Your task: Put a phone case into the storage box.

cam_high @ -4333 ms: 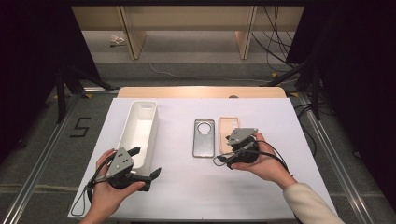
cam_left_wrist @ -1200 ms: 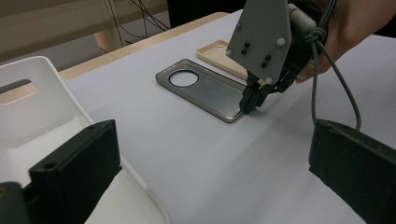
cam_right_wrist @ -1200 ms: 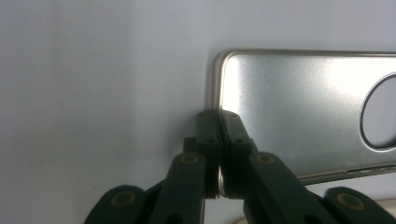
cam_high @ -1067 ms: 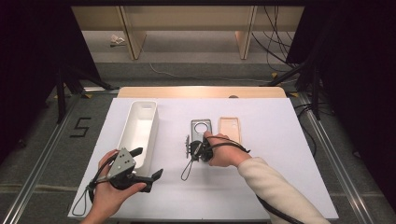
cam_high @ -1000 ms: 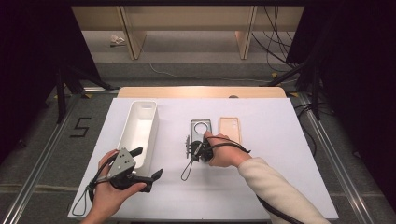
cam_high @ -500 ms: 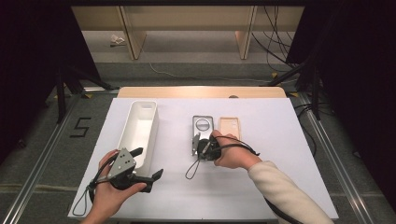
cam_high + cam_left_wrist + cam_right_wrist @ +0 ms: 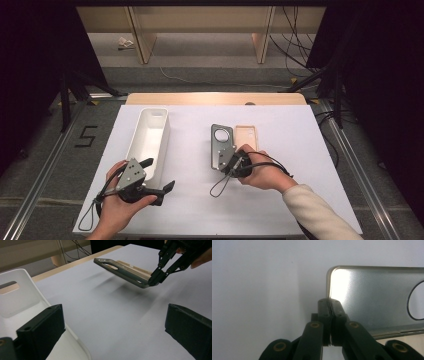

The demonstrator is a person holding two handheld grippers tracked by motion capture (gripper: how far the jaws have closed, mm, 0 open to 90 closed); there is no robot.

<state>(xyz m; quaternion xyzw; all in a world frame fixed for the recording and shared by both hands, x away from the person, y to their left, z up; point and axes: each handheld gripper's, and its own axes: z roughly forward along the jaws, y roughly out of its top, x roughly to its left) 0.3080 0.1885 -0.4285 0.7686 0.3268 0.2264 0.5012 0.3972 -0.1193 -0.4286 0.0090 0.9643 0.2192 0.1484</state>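
1. From above, my right tongs (image 7: 231, 162) pinched the near edge of a grey metal phone case (image 7: 221, 145), a flat plate with a round hole near its far end. The case sat at the middle of the white table (image 7: 300, 150), its near end lifted. Just to its right lay a tan case (image 7: 246, 137), flat on the table. My left tongs (image 7: 159, 175) rested in my left hand at the near left, jaws spread, holding nothing. A long white bin (image 7: 150, 142) lay just beyond them, running from near to far.

2. Through my left tongs' camera, my two black jaws stood wide apart at the bottom corners with only bare table between them. The bin (image 7: 22, 302) sat at the left, touching the left jaw's side of the picture. Farther off, the right tongs (image 7: 156, 277) gripped one corner of the grey case (image 7: 120, 271), which hung tilted clear of the table, with the tan case (image 7: 135, 268) behind it.

3. Through my right tongs' camera, my jaws were pressed together on the edge of the grey case (image 7: 374, 297), near its rounded corner. Part of the round hole showed at the right edge.
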